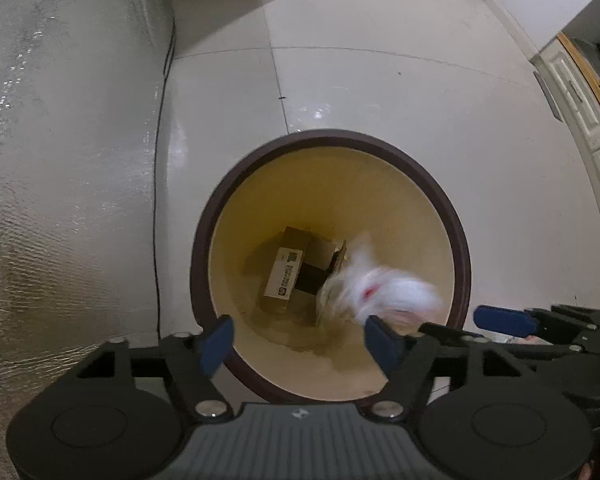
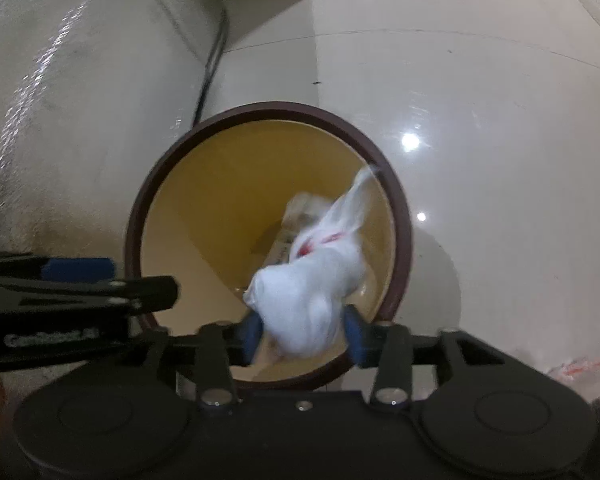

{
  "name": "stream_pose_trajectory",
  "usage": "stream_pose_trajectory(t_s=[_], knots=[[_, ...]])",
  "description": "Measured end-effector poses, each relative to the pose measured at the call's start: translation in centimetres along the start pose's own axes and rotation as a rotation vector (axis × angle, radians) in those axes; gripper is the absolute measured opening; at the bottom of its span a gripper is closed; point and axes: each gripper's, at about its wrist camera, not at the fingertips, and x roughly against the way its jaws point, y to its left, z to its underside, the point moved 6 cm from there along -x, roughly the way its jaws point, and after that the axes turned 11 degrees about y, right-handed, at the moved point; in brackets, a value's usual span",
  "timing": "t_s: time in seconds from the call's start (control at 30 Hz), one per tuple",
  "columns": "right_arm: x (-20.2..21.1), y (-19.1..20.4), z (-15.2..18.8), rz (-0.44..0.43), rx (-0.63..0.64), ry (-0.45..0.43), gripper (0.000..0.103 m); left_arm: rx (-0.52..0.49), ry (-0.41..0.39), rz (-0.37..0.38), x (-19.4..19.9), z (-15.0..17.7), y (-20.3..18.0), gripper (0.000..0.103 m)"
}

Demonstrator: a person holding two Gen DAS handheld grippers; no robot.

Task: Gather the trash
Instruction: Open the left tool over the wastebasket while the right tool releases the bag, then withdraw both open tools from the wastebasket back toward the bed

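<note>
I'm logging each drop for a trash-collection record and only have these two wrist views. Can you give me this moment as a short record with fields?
bin: round bin, dark rim, yellow inside, standing on the tiled floor
already in bin: cardboard box with a white label, at the bottom
item being dropped: white plastic bag, red print, blurred, inside the bin's mouth
left gripper: open, nothing between its fingers, over the bin
right gripper: open, bag between its fingers; contact unclear
beside bin: silvery textured surface, dark cable
</note>
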Motion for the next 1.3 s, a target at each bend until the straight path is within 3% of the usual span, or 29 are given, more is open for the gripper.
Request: stream_pose_trajectory(t_s=[0.43,0.57,0.83,1.03,1.3], knots=[[0.6,-1.0,0.0,0.024,0.007,0.012,0.057,0.016,-0.019,0.003,1.0,0.3,0.0,0.082],[1.1,-1.0,0.3,0.023,0.015,0.006,0.058,0.021,-0.025,0.014,1.5,0.4,-0.2,0.09],[3.0,-1.3,0.6,0.043,0.009,-0.022,0.078,0.055,-0.053,-0.005,2.9,1.1,0.5,0.103],[4.4,-1.6,1.0,0.057,0.001,-0.055,0.095,0.059,-0.053,-0.064,3.7,2.4,1.4,0.103],[6.0,-1.8,1.5,0.093,-0.007,-0.103,0.103,0.088,-0.069,-0.089,5.3,4.7,2.8,0.103]])
